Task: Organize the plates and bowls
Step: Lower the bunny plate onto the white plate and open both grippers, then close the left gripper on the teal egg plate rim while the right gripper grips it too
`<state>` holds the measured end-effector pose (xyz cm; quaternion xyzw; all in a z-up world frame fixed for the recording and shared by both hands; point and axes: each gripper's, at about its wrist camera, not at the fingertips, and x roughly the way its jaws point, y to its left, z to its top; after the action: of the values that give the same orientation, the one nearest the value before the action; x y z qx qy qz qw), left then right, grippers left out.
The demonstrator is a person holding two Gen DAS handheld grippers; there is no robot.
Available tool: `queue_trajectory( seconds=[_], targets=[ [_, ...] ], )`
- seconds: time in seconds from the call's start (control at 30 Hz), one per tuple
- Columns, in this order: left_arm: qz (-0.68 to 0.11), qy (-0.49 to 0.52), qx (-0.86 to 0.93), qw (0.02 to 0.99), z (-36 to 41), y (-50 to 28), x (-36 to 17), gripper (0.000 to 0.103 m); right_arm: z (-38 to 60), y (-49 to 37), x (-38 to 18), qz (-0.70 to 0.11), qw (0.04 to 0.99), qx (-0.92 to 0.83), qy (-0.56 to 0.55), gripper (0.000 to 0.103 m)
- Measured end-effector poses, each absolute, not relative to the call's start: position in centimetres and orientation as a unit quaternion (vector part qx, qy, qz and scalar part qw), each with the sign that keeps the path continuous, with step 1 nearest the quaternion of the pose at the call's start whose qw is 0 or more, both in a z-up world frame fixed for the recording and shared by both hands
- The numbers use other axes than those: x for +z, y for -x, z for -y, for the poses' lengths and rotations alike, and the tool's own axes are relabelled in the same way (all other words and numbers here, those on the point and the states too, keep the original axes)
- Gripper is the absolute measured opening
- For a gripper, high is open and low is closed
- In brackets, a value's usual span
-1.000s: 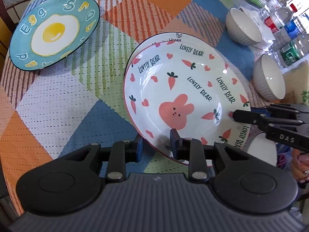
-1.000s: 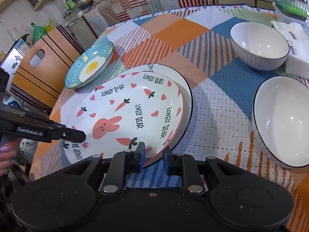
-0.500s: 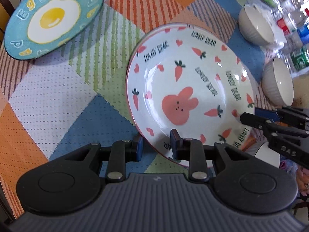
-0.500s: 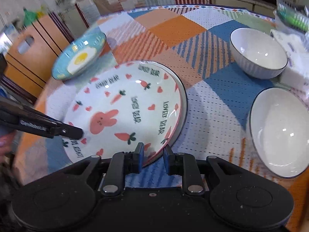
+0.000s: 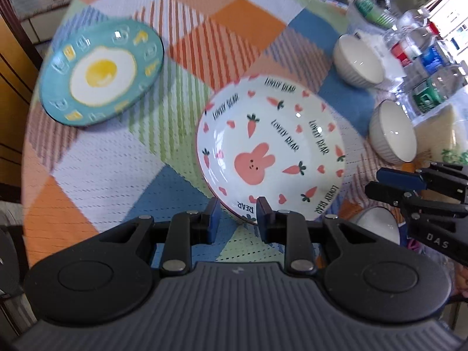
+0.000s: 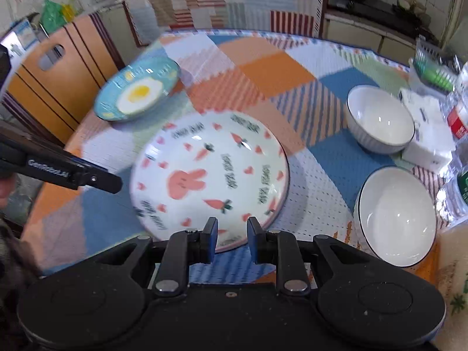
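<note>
The checked tablecloth (image 5: 122, 175) is carrying the white rabbit plate (image 5: 272, 149), a round shallow dish printed with a pink rabbit, carrots, hearts and "LOVELY BEAR" lettering, sitting near the table's middle with the egg plate (image 5: 101, 73) well apart at the far left and two white bowls (image 6: 380, 120) at the right. The plate is facing upward, the rabbit's ears pointing toward the bowls; being round, it has no long axis. The left gripper (image 5: 237, 219) and right gripper (image 6: 231, 234) are each hovering over the plate's near rim with jaws narrowly parted, gripping nothing.

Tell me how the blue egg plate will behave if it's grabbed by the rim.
The egg plate looks glazed, with glints on it, so a grip may slip. It appears ceramic: likely stiff, fairly heavy, breakable if dropped. Sitting flat and shallow, it probably won't tip.
</note>
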<state>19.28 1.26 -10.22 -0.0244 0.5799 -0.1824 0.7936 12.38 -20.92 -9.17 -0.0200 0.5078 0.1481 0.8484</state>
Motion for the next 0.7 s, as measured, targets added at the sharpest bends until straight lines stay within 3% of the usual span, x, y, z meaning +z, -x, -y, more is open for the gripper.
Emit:
queue_trajectory(
  seconds=[0.13, 0.2, 0.53, 0.7],
  targets=[
    [-0.557, 0.008, -0.186, 0.809, -2.3, -18.2, -7.5, 0.025, 19.9, -11.2, -6.2, -0.489, 0.857, 0.159, 0.02, 0.029],
    [-0.55, 0.003, -0.185, 0.815, -2.8, -17.6, -6.6, 0.025, 19.3, -10.7, -5.1, -0.486, 0.858, 0.164, 0.016, 0.041],
    [-0.527, -0.013, -0.162, 0.834, -6.2, -15.3, -3.8, 0.029, 15.2, -9.8, -1.7, -0.46, 0.863, 0.204, 0.032, 0.064],
    [-0.521, -0.004, -0.144, 0.841, -8.3, -15.6, -3.5, 0.036, 13.1, -11.3, -0.1, -0.444, 0.864, 0.232, 0.057, 0.073]
  ],
)
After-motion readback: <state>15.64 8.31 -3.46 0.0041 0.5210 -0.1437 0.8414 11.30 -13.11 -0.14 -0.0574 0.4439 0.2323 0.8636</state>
